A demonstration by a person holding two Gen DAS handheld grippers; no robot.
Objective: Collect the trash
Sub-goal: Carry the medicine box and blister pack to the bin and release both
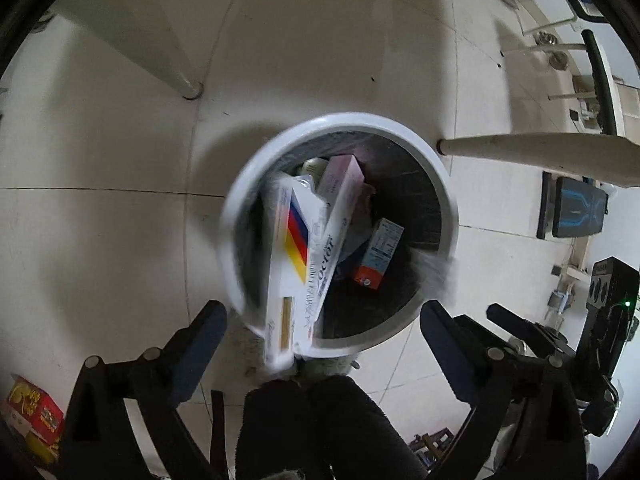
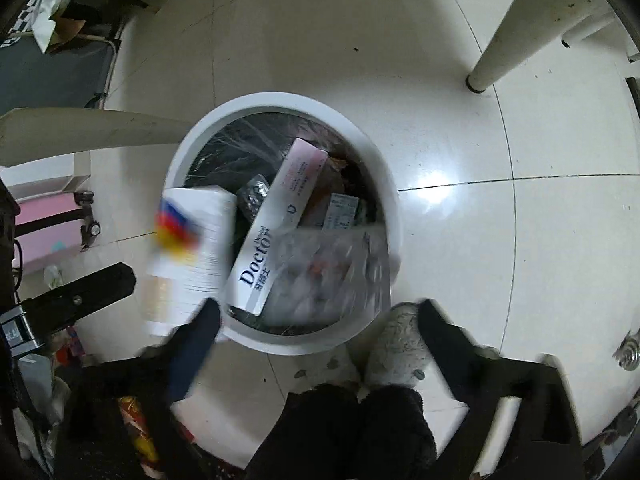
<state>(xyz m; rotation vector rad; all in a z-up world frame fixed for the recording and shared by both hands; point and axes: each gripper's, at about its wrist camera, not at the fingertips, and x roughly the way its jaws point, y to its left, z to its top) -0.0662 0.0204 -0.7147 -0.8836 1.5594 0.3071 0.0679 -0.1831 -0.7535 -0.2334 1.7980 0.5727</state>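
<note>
Jaws on both our grippers stand released, nothing pinched. Our left gripper [image 1: 324, 320] hangs over the white bin [image 1: 416, 136], its rim at twelve o'clock between the fingers. A white box with a red, yellow and blue stripe [image 1: 294, 240] leans over the rim at seven o'clock, blurred, beside the long Doctor box [image 1: 332, 236]; a small orange-ended carton [image 1: 378, 256] lies deeper inside. Our right gripper [image 2: 320, 312] sees the same bin [image 2: 384, 184], the striped box [image 2: 192, 248] overlapping its rim at nine o'clock and the Doctor box [image 2: 276, 232] slanting inside. Bare floor tiles [image 2: 520, 240] lie open at three o'clock; table legs [image 2: 504, 40] stand at one.
</note>
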